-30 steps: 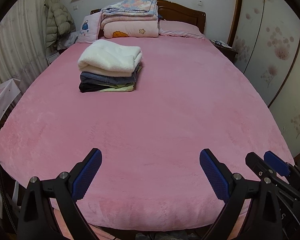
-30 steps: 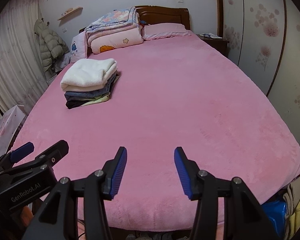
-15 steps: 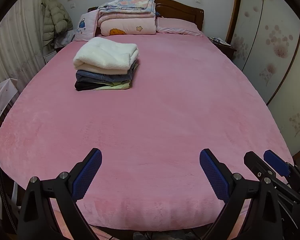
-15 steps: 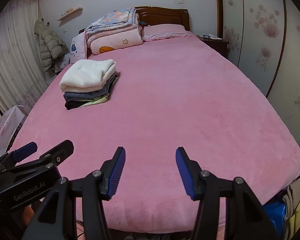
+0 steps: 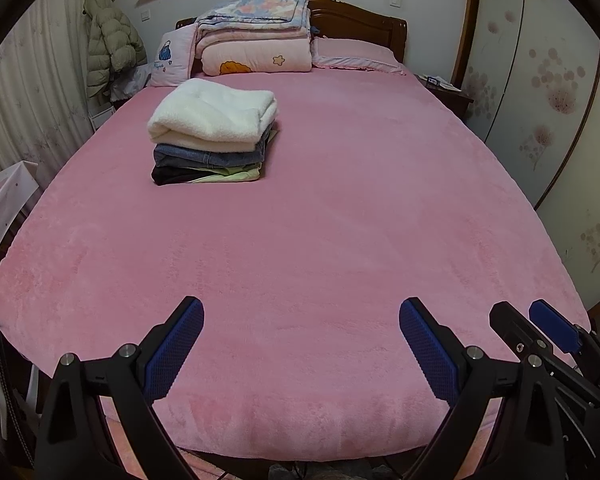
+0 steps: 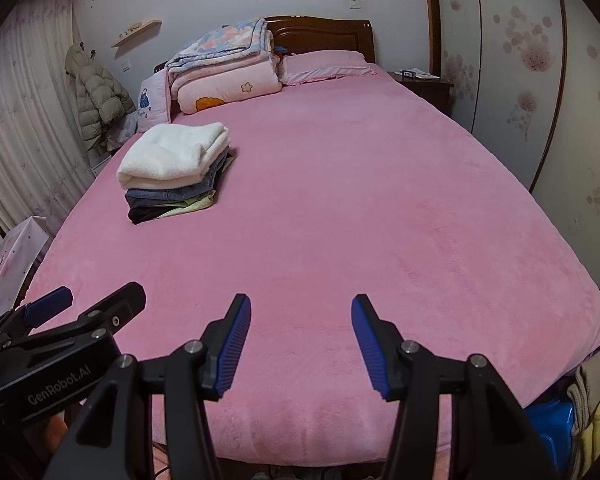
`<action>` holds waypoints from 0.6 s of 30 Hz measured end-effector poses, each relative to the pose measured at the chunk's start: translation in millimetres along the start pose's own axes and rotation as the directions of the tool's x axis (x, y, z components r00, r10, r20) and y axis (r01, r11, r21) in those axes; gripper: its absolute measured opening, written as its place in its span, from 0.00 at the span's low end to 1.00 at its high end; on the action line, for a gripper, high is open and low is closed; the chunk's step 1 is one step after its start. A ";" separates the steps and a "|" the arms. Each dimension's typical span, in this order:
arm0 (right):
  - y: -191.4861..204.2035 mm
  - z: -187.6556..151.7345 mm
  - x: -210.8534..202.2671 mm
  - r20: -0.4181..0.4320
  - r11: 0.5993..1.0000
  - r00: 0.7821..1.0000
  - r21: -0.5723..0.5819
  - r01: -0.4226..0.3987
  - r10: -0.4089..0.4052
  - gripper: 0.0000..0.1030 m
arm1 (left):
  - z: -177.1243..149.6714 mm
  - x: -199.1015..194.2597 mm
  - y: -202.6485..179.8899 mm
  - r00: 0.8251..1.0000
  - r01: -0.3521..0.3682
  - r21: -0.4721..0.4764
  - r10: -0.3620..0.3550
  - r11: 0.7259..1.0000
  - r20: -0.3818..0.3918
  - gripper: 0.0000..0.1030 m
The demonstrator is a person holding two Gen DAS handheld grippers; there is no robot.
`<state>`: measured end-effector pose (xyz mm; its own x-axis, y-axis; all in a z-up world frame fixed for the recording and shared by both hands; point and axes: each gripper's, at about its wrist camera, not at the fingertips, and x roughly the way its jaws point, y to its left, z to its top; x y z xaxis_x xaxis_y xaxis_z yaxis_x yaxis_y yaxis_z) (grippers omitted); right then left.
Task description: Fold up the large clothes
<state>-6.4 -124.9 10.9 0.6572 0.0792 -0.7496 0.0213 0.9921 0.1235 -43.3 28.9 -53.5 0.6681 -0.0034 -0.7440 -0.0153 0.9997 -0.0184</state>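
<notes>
A stack of folded clothes point(image 5: 212, 136) lies on the far left of the pink bed point(image 5: 320, 232), a white fleece on top, jeans, dark and pale green pieces below. It also shows in the right wrist view point(image 6: 176, 168). My left gripper point(image 5: 300, 320) is open and empty over the bed's near edge. My right gripper point(image 6: 300, 316) is open and empty beside it. The right gripper shows at the lower right of the left view point(image 5: 540, 328), the left gripper at the lower left of the right view point(image 6: 80, 308).
Folded quilts point(image 5: 256, 36) and a pillow point(image 5: 356, 56) lie at the headboard. A puffy coat point(image 5: 108, 48) hangs at the left wall. A nightstand point(image 5: 448, 96) stands at the right, a wardrobe point(image 5: 548, 92) along the right wall. Clothes and a blue stool point(image 6: 552, 420) sit low at right.
Both grippers stay open and empty. The views have shifted slightly; the clothes stack appears a little lower and nearer than half a second ago.
</notes>
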 end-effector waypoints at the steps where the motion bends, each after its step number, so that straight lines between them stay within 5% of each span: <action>1: 0.0 -0.2 0.0 0.000 1.000 1.000 0.001 0.000 0.000 0.51 | 0.5 -0.2 -0.6 1.000 0.000 0.001 0.000 1.000 -0.001 0.95; 18: -0.8 -2.2 -3.0 0.008 1.000 1.000 0.003 0.012 -0.012 0.51 | -2.1 -3.9 -2.2 1.000 -0.003 -0.001 0.003 1.000 0.005 0.95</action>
<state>-10.1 -125.8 11.6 0.6630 0.0668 -0.7457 0.0315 0.9927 0.1169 -47.4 26.6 -51.9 0.6719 0.0001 -0.7406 -0.0180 0.9997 -0.0162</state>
